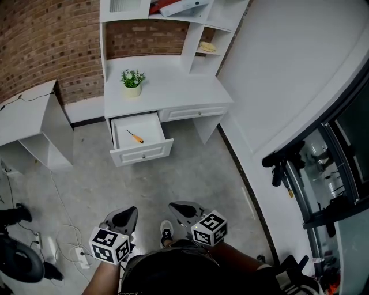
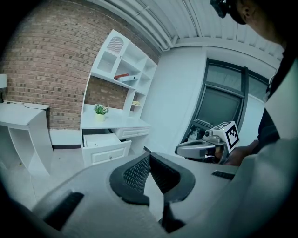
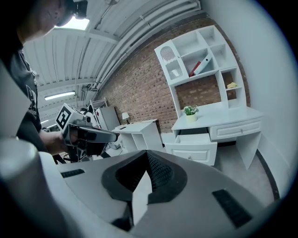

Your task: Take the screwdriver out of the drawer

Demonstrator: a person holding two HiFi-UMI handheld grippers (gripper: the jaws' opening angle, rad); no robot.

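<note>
Hanging low at 6 o'clock in the head view, the left gripper [image 1: 124, 218] and right gripper [image 1: 183, 210] both have their jaws pressed together with nothing between them. The orange-handled screwdriver [image 1: 135, 136] lies well apart at 12 o'clock, flat in the pulled-out drawer [image 1: 141, 154] of the white desk [image 1: 173, 86]. It is too small to make out from the gripper views. Bare floor [image 1: 173, 178] runs open between. A side table [image 1: 29, 112] crowds 10 o'clock, the wall [image 1: 288, 57] 2 o'clock. The shelf binders [image 1: 184, 7] are cut off at the top, their labels unreadable.
</note>
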